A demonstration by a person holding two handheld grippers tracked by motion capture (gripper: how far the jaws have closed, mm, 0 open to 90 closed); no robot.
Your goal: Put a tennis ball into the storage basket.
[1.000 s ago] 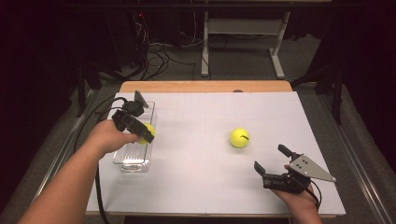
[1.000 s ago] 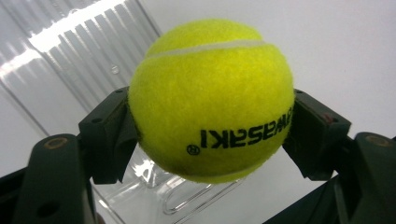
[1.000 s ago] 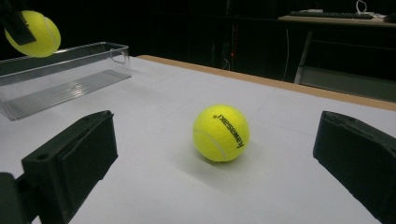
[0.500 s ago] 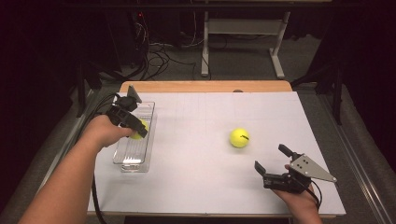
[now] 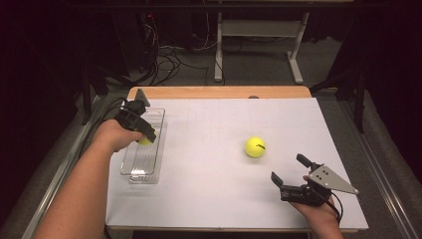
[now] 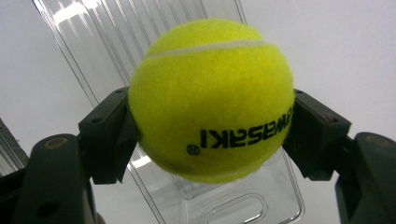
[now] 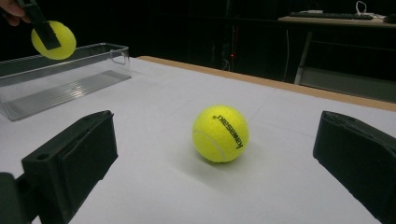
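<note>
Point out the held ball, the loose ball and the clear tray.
held ball [image 6: 210, 98]: left gripper view, middle of its felt, between the pads.
loose ball [image 5: 255, 147]: high view, its centre.
clear tray [image 5: 133, 170]: high view, bare floor at its near end.

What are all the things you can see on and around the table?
Tennis ball in the gripper: one, yellow, held above the clear tray.
Tennis ball on the table: one, yellow, right of centre, nothing touching it.
Clear tray: one, see-through plastic, left side of the table.
Table: one, white top with a wooden far edge.
Cables: several, dark, on the floor behind the table.
Left gripper: one, black, shut on its ball.
Right gripper: one, black, open, near the loose ball.
</note>
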